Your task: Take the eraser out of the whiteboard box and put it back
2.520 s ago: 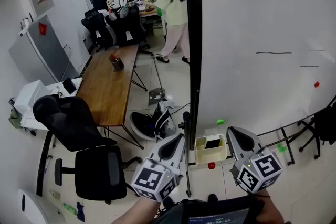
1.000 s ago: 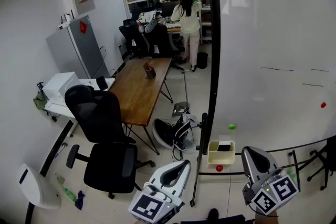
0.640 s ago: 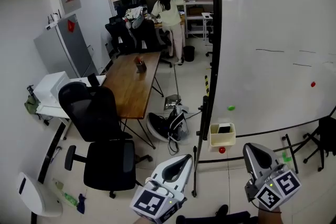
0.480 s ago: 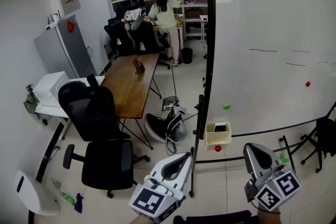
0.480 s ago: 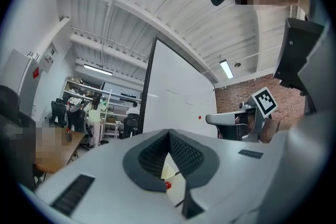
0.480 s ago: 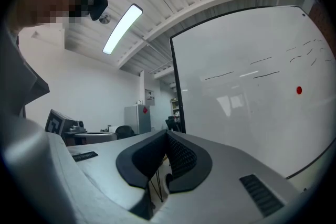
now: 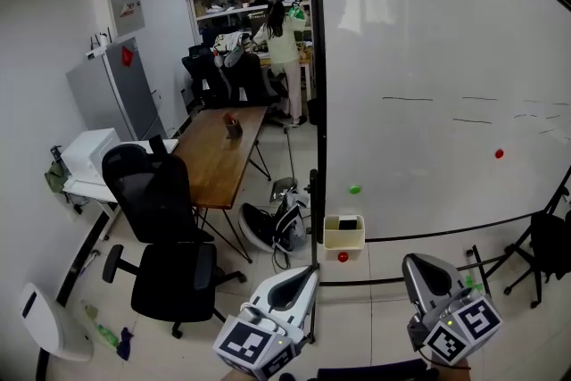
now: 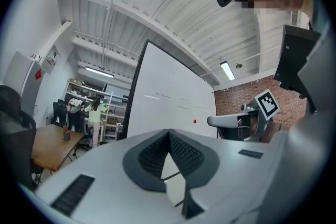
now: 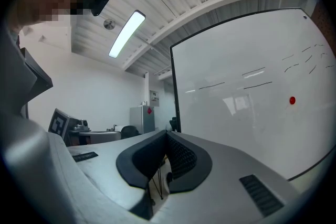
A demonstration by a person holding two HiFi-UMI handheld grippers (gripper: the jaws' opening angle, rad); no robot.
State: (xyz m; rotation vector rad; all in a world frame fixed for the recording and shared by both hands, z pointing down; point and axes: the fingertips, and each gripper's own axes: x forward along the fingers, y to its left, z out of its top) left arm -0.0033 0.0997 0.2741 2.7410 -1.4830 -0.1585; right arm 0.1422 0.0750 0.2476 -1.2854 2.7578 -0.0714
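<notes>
Nearest, at the bottom edge: left tool [image 7: 301, 275] and right tool [image 7: 417, 267], both level and pointing toward the whiteboard [image 7: 428, 85]. Each has its jaws pressed together with nothing between them. Both are well apart from the whiteboard box [image 7: 343, 238], a cream box hanging at the board's lower left corner. The eraser [image 7: 347, 224] sits inside it, dark, top showing. Red magnet [image 7: 343, 257] just under the box, green magnet [image 7: 355, 189] above it. Further left: black chair [image 7: 156, 219], wooden worktop [image 7: 214, 161]. Person [image 7: 284, 45] by the far shelves.
</notes>
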